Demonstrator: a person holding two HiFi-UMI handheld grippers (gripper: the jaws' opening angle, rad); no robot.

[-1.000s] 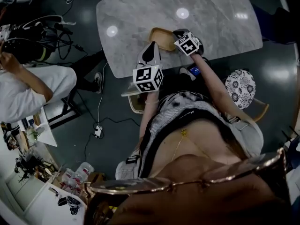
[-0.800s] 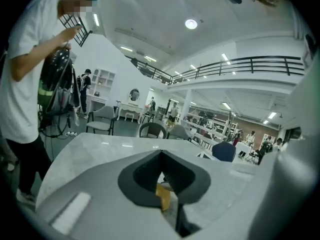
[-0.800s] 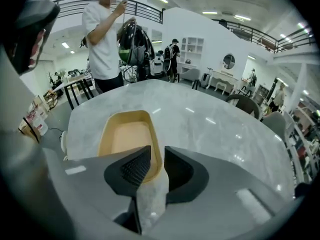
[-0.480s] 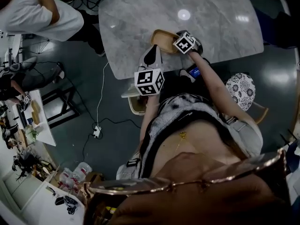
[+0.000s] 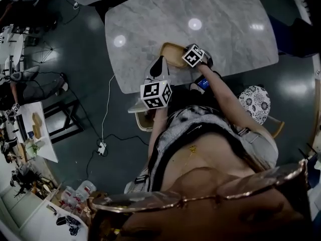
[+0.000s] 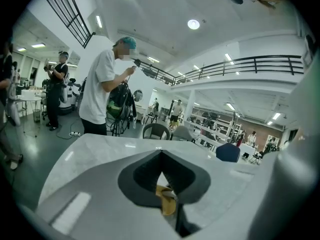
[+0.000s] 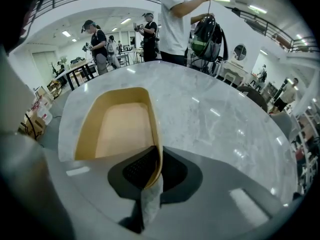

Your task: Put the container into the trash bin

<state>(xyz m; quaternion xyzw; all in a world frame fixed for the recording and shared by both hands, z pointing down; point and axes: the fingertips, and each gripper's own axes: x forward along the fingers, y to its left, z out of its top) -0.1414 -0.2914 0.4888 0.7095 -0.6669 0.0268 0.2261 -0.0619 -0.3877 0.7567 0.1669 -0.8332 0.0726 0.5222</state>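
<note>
The right gripper (image 7: 159, 156) is closing its jaws on the near wall of the tan container (image 7: 120, 129). The thin wall stands upright between the pads, which appear to be pinching it just below the rim. The rest of the container stretches away ahead of the jaws on the marble table (image 7: 215, 114). To do this well, the bite probably wants to sit deep enough on the wall that the light shell neither buckles nor swings when lifted, and the lift should wait for a firm clamp. The left gripper (image 6: 160, 154) is clenched on nothing, tips meeting, just beside the right one at the table's near edge. Only the right gripper view shows the wall inside the jaws. The head view hides that under the marker cube but shows how close together the two grippers are. No view shows a trash bin.
</note>
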